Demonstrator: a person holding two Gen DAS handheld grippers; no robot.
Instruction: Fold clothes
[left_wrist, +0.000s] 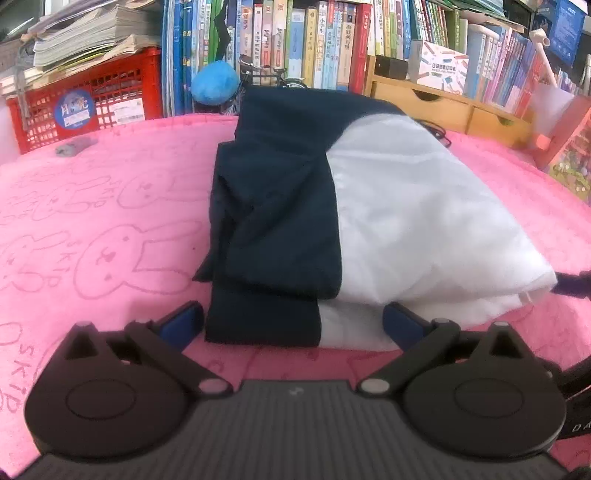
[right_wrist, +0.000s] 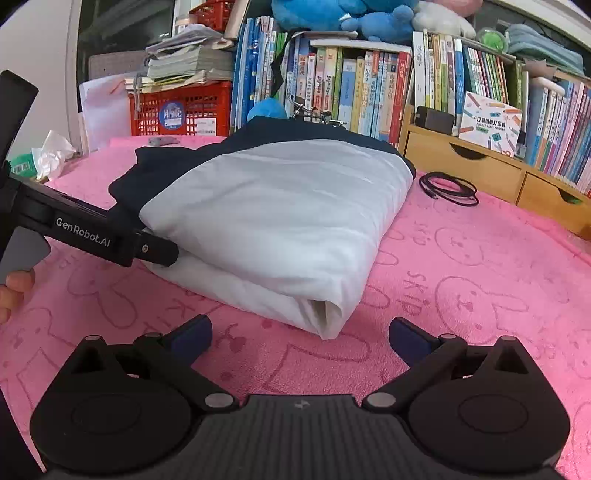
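**A:** Where do you stand right now?

**B:** Your left gripper (left_wrist: 293, 325) has its jaws spread wide with nothing pinched; the near edge of the folded garment (left_wrist: 332, 221) lies between the tips, low in the frame's centre. Your right gripper (right_wrist: 300, 332) is also spread and empty, and the white corner roll of the bundle sits just above the gap between its tips.

**A:** And the garment itself?

**B:** It lies centred on the pink rabbit-print cloth (right_wrist: 480, 295), navy part to the left of the frame, white part to the right, stacked several layers thick.

**A:** How will it handle?

**B:** Soft and light, I'd judge, and the smooth white fabric may let layers slide apart. Take the whole thickness at a folded edge or corner, not just the top layer, or the stack could open as you lift.
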